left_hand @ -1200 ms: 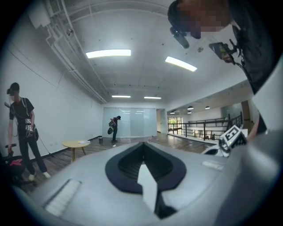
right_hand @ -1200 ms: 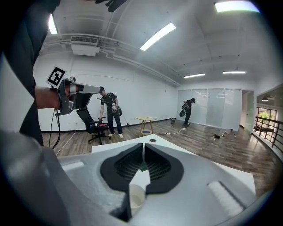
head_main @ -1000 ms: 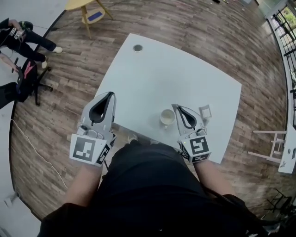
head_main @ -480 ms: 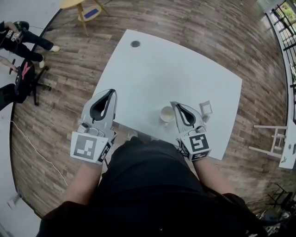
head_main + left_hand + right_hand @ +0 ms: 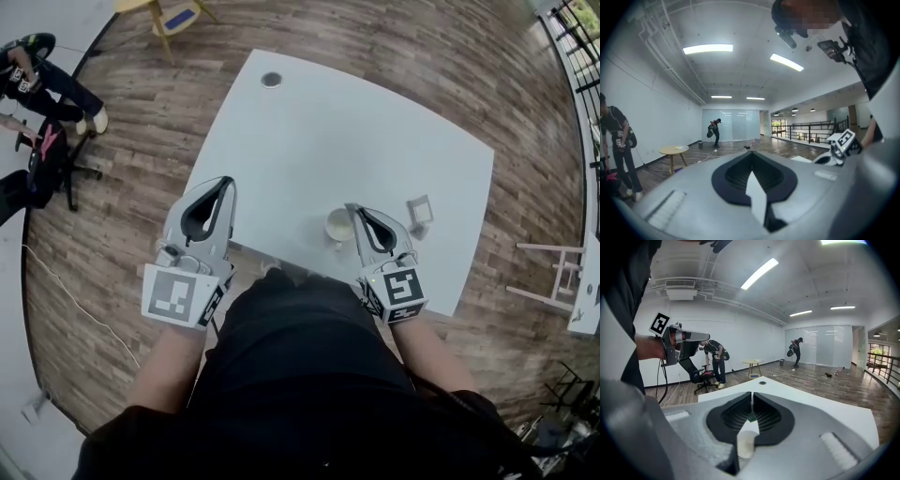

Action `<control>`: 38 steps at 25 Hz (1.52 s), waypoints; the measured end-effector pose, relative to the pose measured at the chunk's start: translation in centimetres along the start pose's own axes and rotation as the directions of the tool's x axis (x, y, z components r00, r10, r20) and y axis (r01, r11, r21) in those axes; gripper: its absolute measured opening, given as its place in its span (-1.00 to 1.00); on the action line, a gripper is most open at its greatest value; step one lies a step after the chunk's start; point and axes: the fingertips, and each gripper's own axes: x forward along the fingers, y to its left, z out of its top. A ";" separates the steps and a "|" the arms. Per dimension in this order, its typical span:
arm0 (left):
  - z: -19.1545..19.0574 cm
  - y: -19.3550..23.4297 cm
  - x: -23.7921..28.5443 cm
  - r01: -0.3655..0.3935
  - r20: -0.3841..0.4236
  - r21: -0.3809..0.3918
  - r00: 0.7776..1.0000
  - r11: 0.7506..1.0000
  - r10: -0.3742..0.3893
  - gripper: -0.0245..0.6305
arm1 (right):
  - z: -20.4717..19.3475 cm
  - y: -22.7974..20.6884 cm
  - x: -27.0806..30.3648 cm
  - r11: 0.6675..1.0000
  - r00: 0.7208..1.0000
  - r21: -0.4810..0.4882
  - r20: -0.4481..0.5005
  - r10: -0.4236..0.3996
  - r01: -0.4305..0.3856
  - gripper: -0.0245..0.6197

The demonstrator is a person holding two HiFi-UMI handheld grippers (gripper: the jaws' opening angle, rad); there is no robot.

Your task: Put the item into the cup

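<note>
A pale cup (image 5: 338,225) stands near the front edge of the white table (image 5: 356,141). In the right gripper view the cup (image 5: 745,444) shows under the jaws. My right gripper (image 5: 353,210) hovers just right of the cup, tips at its rim. Its jaws are closed to a thin slit, and a small green item (image 5: 750,418) is pinched between the pads. A small grey square packet (image 5: 419,210) lies on the table further right. My left gripper (image 5: 223,184) hangs over the table's front left edge, shut with nothing in it (image 5: 751,154).
A round grommet (image 5: 272,80) sits at the table's far corner. People and an office chair (image 5: 52,155) are off to the left, with a yellow stool (image 5: 159,9) beyond. A white stand (image 5: 548,272) is at the right on the wooden floor.
The head view has drifted slightly. Both grippers and the cup keep the same places relative to each other.
</note>
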 end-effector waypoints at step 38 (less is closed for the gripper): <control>-3.0 -0.3 0.4 0.096 -0.110 -0.037 0.989 0.995 -0.100 -0.93 | -3.0 1.1 0.5 0.996 0.997 0.067 -0.063 -0.047 0.051 -0.88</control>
